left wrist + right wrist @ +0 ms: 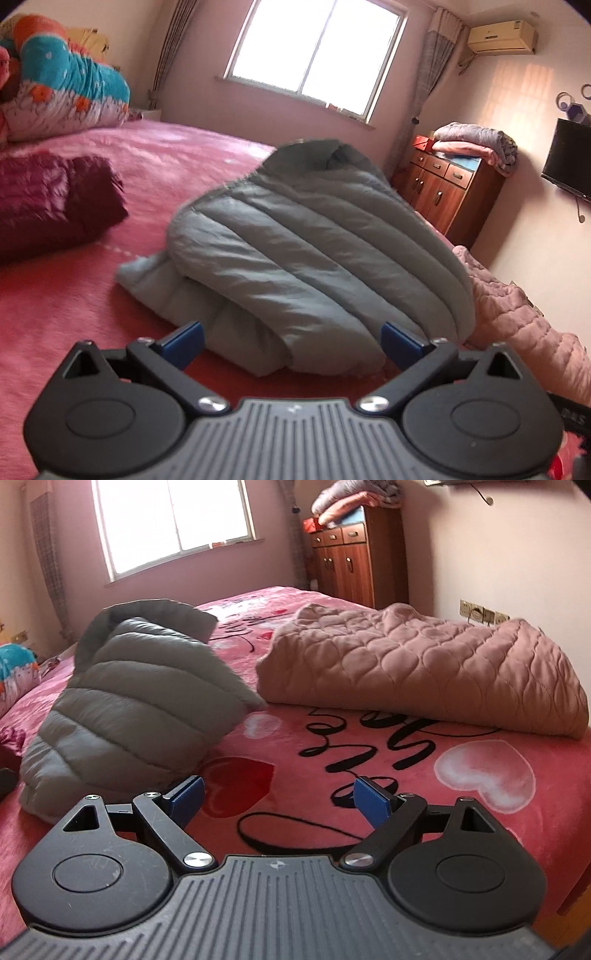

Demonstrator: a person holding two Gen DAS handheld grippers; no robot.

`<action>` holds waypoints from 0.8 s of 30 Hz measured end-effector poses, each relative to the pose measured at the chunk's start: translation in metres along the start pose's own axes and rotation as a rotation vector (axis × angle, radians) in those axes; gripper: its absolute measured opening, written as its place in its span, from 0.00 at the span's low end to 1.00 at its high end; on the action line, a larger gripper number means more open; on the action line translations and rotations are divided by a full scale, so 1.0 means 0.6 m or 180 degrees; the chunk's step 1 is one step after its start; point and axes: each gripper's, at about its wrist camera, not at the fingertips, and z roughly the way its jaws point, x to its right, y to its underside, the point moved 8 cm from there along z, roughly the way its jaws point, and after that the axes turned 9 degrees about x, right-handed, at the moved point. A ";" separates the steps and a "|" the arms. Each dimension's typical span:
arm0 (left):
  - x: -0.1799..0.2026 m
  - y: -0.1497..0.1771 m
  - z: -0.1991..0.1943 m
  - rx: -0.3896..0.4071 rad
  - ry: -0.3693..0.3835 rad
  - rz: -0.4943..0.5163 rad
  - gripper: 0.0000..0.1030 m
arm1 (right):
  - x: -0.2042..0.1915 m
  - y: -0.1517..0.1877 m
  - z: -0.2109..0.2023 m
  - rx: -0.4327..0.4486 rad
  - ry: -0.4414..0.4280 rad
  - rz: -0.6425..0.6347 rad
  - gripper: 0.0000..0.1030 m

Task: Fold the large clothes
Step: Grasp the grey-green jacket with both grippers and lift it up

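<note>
Holding both tools above the bed (369,738), you have each set of jaws spread wide with nothing between them. Your left gripper (291,341) hangs just short of the near edge of the grey puffer jacket (295,251), its blue pads (186,338) not touching the fabric as far as you can see. Your right gripper (279,799) is over bare red blanket, with the same jacket to its left. Count three garments on the bed: one grey jacket folded in a heap mid-bed, one pink quilted coat (424,668) toward the right edge, and one maroon bundle (48,199) toward the left edge.
</note>
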 end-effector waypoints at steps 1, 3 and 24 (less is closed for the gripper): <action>0.004 0.005 0.014 -0.0014 0.0007 -0.0038 0.97 | 0.003 -0.001 0.002 -0.0008 0.0011 0.0025 1.00; 0.010 0.011 0.035 -0.0048 -0.0004 -0.0097 0.94 | 0.013 0.005 0.000 -0.0029 0.0029 0.0073 1.00; 0.095 0.000 0.072 -0.0127 0.0424 -0.0104 0.09 | 0.038 0.006 0.043 -0.0193 -0.0112 0.0508 1.00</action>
